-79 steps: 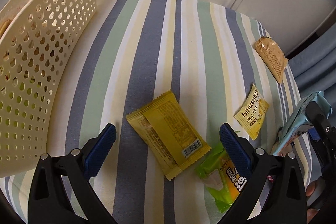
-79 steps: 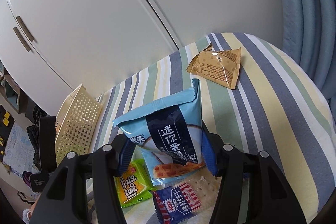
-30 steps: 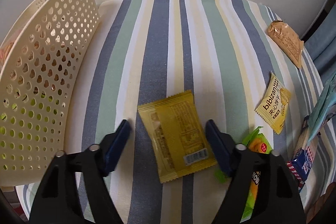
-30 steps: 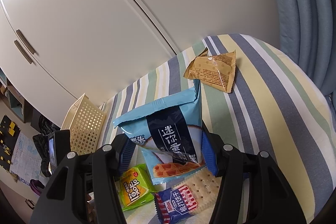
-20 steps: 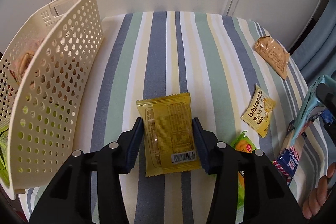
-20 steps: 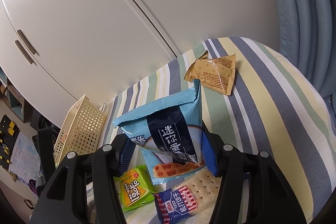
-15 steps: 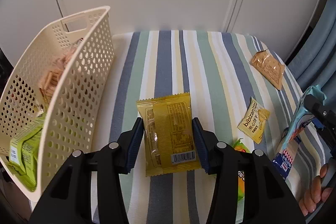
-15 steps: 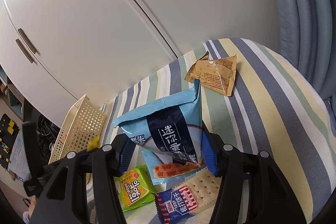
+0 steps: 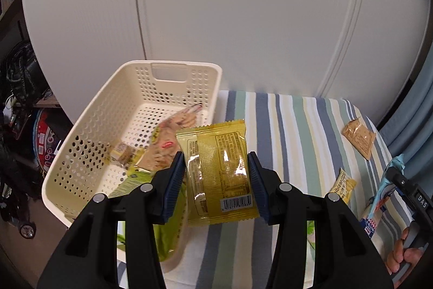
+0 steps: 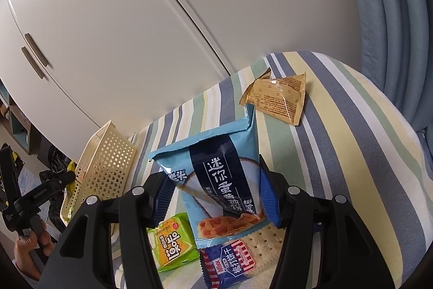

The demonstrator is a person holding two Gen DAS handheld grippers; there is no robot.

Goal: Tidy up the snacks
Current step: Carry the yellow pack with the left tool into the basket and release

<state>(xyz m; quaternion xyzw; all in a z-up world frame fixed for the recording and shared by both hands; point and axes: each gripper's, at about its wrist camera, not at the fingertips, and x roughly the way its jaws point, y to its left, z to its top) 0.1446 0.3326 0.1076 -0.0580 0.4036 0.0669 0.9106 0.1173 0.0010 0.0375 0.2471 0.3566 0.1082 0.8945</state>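
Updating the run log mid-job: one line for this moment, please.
left gripper: shut on yellow snack packet, raised beside cream basket | right gripper: shut on blue waffle bag | tan packet: on striped cloth

White wardrobe doors behind, blue curtain right, striped cloth on surface.

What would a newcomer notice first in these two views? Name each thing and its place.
First, the yellow packet clamped in the left tool, held up beside the cream basket. Next, the blue wafer bag gripped upright in the right tool over the striped cloth.
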